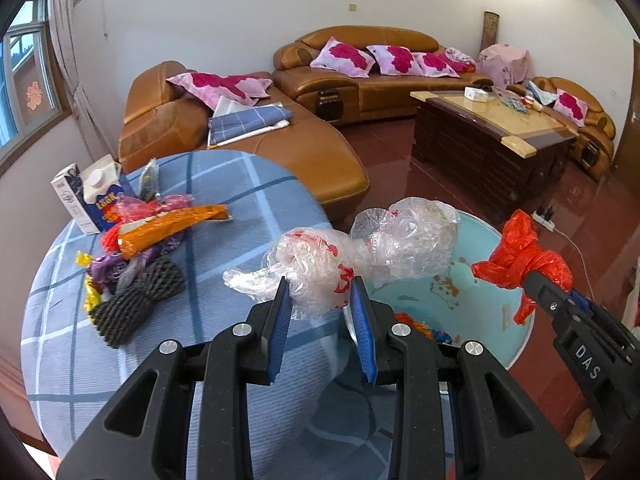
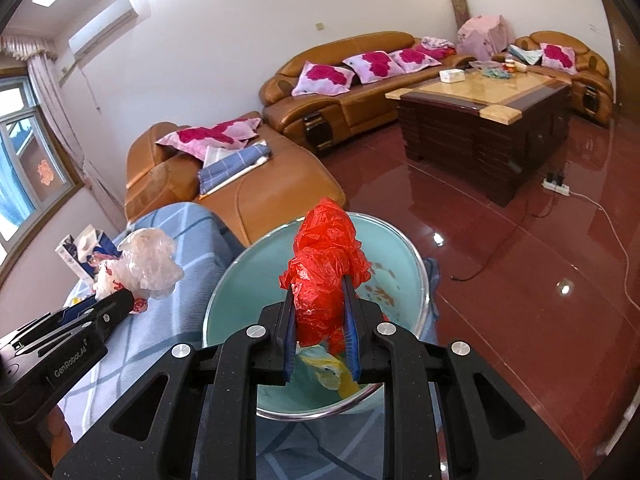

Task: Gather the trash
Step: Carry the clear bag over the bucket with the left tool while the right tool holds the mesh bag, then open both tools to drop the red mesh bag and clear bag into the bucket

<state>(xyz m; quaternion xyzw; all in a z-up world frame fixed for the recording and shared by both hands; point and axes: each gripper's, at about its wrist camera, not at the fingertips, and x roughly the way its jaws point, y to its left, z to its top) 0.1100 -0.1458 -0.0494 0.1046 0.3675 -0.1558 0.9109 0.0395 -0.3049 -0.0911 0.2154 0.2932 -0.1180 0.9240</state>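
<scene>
Over the near edge of the counter (image 1: 240,184), in the left wrist view, the left gripper (image 1: 320,300) is closed partway on a knotted clear plastic bag (image 1: 360,252) with red print, its blue pads pressing the crumpled film from both sides. The bag hangs between the counter and a pale blue basin (image 1: 488,292) to the right, where a few scraps already lie at the bottom. Far left on the checked cloth a good pile is left — two cartons (image 1: 90,196), an orange wrapper (image 1: 172,228), purple and yellow wrappers (image 1: 104,272) and dark foam netting (image 1: 136,300). At the right, the other gripper carries a red bag.

From the right wrist view, the right gripper (image 2: 320,308) is clamped narrowly on that knotted red plastic bag (image 2: 326,272), held right above the basin (image 2: 400,264) — a yellow and blue wrapper (image 2: 336,374) sits inside already. The clear bag (image 2: 148,264) shows at the left, above the cloth.

By my judgement the job is early: two bags are about to be dropped, and most of the pile is untouched.
</scene>
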